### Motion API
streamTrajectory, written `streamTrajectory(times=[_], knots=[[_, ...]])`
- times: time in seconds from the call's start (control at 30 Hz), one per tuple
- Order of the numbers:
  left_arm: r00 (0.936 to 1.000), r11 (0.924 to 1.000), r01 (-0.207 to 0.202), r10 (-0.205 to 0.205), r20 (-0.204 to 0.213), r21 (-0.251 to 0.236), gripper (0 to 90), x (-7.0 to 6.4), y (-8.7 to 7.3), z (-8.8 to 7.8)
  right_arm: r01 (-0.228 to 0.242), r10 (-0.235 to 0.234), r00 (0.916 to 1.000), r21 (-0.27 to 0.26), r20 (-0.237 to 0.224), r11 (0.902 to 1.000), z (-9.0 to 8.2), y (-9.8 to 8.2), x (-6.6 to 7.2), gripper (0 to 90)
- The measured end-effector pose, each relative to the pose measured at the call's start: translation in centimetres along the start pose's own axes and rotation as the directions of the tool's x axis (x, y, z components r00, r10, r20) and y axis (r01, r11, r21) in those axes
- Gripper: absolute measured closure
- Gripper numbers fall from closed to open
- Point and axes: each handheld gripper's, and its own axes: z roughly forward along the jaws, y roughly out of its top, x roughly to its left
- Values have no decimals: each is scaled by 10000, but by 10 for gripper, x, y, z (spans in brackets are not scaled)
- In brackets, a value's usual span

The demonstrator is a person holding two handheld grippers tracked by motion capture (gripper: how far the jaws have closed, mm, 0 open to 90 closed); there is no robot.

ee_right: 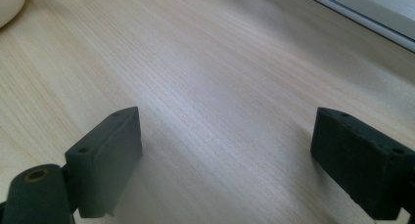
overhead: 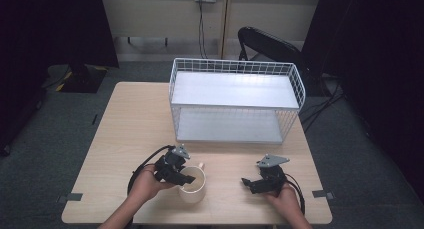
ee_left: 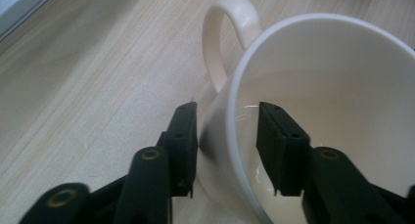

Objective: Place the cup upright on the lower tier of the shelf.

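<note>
Cup first: a cream-white round ceramic cup with a loop handle stands upright on the pale wooden table, near its front edge, at about 7 o'clock from the table's middle. Its handle points to about 1 o'clock in the high view.

The left gripper sits at the cup's 9 o'clock side. In the left gripper view its two black jaws straddle the cup's wall: one jaw is outside and looks to be right against the wall, the other is inside the cup with a small gap to the wall. So the tongs are narrow around the rim, and the grip is not fully tight.

The right gripper rests low over the bare table at about 3 o'clock from the cup, well apart from it. Its jaws stand wide, with only wood between them.

A white wire rack with two flat shelves stands at 12 o'clock, at the back of the table.
</note>
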Motion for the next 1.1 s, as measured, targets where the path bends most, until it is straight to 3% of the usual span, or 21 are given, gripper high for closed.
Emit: streamTrajectory(times=[0.27,0.47,0.5,0.6,0.83,0.93,1.1], knots=[[9999,10000,-1,0,-147,-93,712,-1,-1,-2,-1,1,10000,-2,2,10000,0,0,0,111],[9969,9983,-454,475,-622,353,796,-1,-2,-5,-3,3,10000,-2,2,10000,0,0,0,111],[9983,9993,-230,245,-532,288,809,-1,-3,-5,-7,7,10000,0,1,10000,0,0,0,111],[9994,9998,-61,67,-333,188,823,2,-5,-7,-2,2,10000,0,2,10000,0,0,0,111],[9933,9995,-311,305,-1116,-33,826,0,-6,-8,-1,1,10000,0,3,10000,0,0,0,111],[9897,9994,-278,247,-1412,-201,826,1,-5,-9,-2,2,10000,1,3,10000,0,0,0,111],[9880,9988,86,-159,-1538,-476,826,6,-2,-8,-1,1,10000,1,2,10000,0,0,0,111]])
